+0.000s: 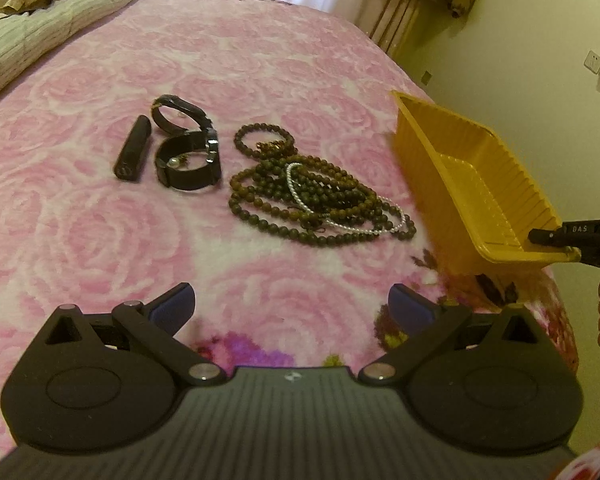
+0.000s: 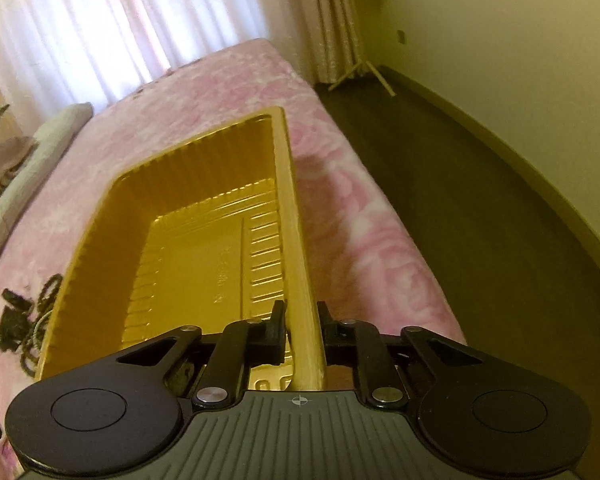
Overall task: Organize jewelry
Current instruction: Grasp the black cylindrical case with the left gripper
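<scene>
So the right gripper [image 2: 302, 330] angles downward, pinching the yellow tray's [image 2: 100, 240] rim; left gripper [image 1: 291, 306] hovers, fingers spread, over the beads [image 1: 320, 188].

Bed with pink rose blanket [image 1: 100, 92], white backlit curtains [image 2: 100, 20], dark wood floor [image 2: 480, 200], cream walls [image 1: 540, 40], wall socket [image 1: 594, 60].

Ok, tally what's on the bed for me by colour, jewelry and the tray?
Black: 3, two watches and a tube
Brown: 1 bead pile
White: 1 pearl strand
Yellow: 1 tray
Total: 6
</scene>
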Tool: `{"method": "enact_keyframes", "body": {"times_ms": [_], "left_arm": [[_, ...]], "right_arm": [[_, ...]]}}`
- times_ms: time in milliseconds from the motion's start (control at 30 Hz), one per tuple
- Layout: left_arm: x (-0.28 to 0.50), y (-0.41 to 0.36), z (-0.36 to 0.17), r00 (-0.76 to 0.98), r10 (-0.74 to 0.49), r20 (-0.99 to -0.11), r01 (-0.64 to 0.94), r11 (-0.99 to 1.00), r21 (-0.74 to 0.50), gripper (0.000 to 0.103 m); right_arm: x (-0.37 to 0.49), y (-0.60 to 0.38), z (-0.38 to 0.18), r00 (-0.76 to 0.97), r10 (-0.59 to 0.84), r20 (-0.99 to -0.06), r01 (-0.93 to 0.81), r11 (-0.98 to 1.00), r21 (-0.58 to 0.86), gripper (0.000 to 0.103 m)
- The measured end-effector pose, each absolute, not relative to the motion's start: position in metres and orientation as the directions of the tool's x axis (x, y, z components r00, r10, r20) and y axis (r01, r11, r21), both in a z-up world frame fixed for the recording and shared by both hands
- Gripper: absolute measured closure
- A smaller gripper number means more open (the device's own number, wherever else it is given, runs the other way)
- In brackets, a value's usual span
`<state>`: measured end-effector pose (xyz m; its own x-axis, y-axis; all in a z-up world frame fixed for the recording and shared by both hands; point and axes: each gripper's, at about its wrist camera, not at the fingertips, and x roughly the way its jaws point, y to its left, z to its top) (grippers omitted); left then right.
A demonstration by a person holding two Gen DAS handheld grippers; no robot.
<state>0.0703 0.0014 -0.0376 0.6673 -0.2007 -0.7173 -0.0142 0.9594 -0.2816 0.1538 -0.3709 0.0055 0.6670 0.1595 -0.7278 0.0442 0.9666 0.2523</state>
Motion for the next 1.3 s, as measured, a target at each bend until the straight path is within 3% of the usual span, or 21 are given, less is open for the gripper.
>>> {"method": "enact_keyframes", "body": {"times_ms": [400, 600, 833, 967, 1300], "left_arm": [[0.081, 0.016, -0.042, 0.668, -0.195, -0.718, -0.004, 0.964, -0.266, 0.005], [0.097, 0.026, -0.040, 0.683, -0.184, -0.706, 0.043, 0.976, -0.212, 0.011], [0.125, 0.059, -0.039, 0.726, -0.086, -0.682, 0.040, 0.996, -0.083, 0.015], [0.150, 0.087, -0.043, 0.733, -0.042, -0.679, -0.003, 0.998, -0.065, 0.024], [0.190, 0.114, -0.068, 0.706, -0.026, -0.708, -0.009, 0.999, -0.045, 0.064]], "right_arm": [[0.144, -0.331, 0.044, 0.719, 0.055, -0.693, -0.067, 0.998, 0.010, 0.100], [0.137, -0.313, 0.051, 0.747, -0.008, -0.665, -0.128, 0.980, -0.155, 0.101], [0.130, -0.297, 0.049, 0.762, -0.052, -0.645, -0.184, 0.938, -0.292, 0.101], [0.132, -0.293, 0.048, 0.758, -0.063, -0.649, -0.185, 0.934, -0.307, 0.101], [0.135, -0.289, 0.050, 0.751, -0.088, -0.655, -0.182, 0.925, -0.333, 0.100]]}}
